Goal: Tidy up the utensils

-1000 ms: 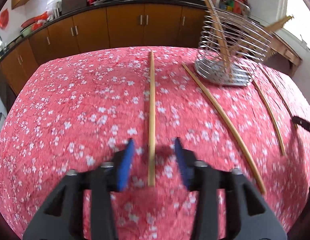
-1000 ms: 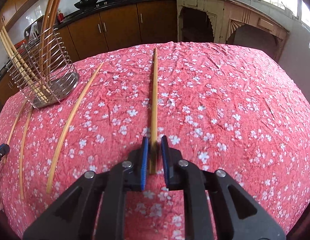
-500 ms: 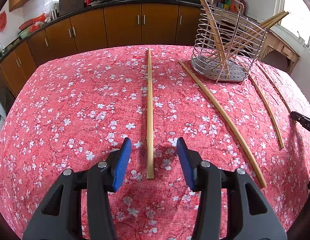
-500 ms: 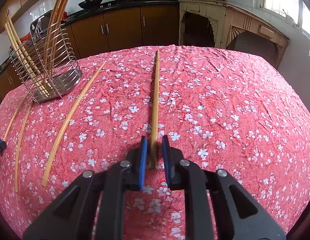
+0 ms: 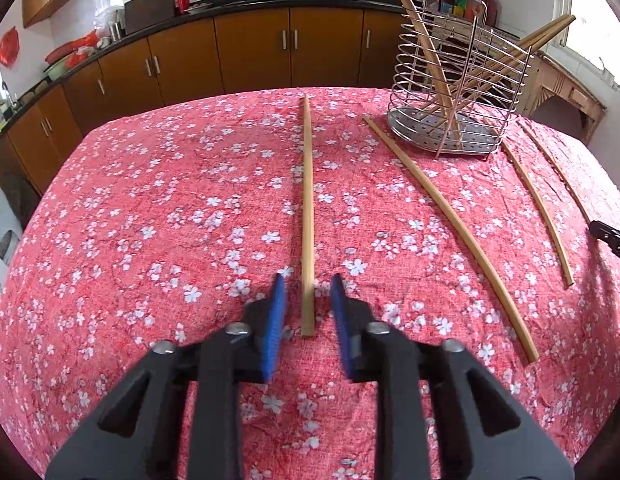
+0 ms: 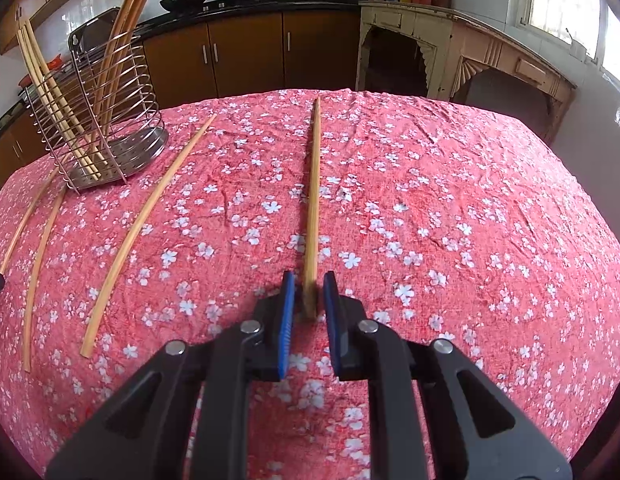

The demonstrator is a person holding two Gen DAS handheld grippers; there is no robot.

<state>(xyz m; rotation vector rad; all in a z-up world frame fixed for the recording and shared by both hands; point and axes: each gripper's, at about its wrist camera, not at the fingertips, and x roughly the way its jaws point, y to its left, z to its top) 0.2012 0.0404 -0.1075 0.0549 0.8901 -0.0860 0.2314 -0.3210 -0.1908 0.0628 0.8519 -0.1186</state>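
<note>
A crinkled red tablecloth [image 5: 158, 208] printed with small white blossoms covers the table, and slim bamboo chopsticks lie scattered over it. The left tongs [image 5: 308, 312] are spread, their ribbed blue pads [image 5: 274, 320] flanking the near end of a straight, square-cut chopstick [image 5: 307, 208] without touching it; the stick runs directly away along the cloth. The right tongs [image 6: 308, 304] have narrowed around the near end of another straight chopstick [image 6: 313, 200], but a thin gap shows on each side, so whether the pads grip it I cannot tell; that end looks blurred. A chrome wire utensil holder [image 5: 449, 96], built of stacked round rings over a perforated steel base, stands at the far side of the table with several chopsticks leaning out of it at angles. Beside it lie three loose chopsticks: a long one [image 5: 449, 224] just in front, and two thinner ones [image 5: 539, 208] farther right. Brown wooden cabinets [image 5: 250, 52] under a dark counter line the wall behind.
</note>
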